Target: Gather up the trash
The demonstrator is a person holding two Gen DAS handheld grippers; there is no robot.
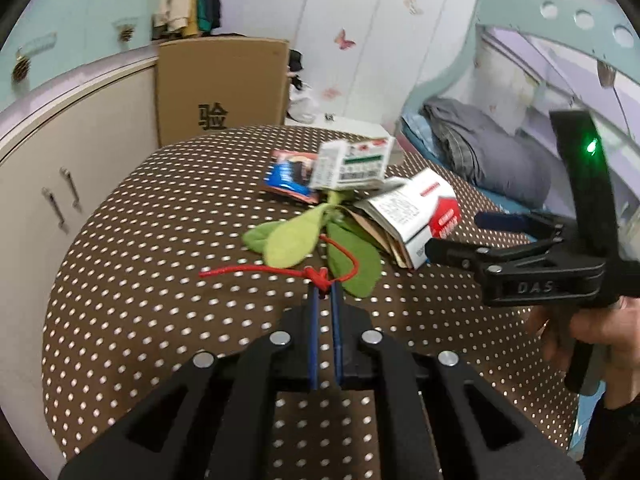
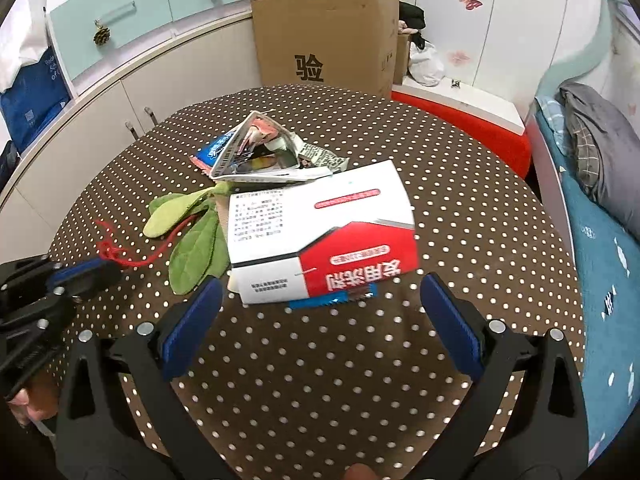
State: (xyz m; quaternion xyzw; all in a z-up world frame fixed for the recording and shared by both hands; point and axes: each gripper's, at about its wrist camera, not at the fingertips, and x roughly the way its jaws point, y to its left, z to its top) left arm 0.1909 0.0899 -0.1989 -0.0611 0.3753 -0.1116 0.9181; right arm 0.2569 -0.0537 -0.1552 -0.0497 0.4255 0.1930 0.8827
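Observation:
A pile of trash lies on the round brown polka-dot table [image 1: 160,280] [image 2: 320,380]. My left gripper [image 1: 326,290] [image 2: 106,272] is shut, pinching the knot of a red string [image 1: 280,270] [image 2: 120,258] that runs to green leaves [image 1: 294,238] [image 2: 192,244]. Behind the leaves are a white-and-red box [image 1: 416,216] [image 2: 320,232], a small green-and-white box [image 1: 352,164] and a blue wrapper [image 1: 286,176] [image 2: 212,152]. My right gripper [image 1: 460,236] [image 2: 324,316] stands open just before the white-and-red box, with nothing between its pads. A crumpled carton [image 2: 260,156] lies past that box.
A tall cardboard box [image 1: 222,88] [image 2: 324,36] stands behind the table. Cabinets [image 1: 60,184] [image 2: 180,80] curve along the left. A bed with grey clothes [image 1: 488,148] [image 2: 600,148] is at the right, and a red stool with a white top [image 2: 460,120] sits beside it.

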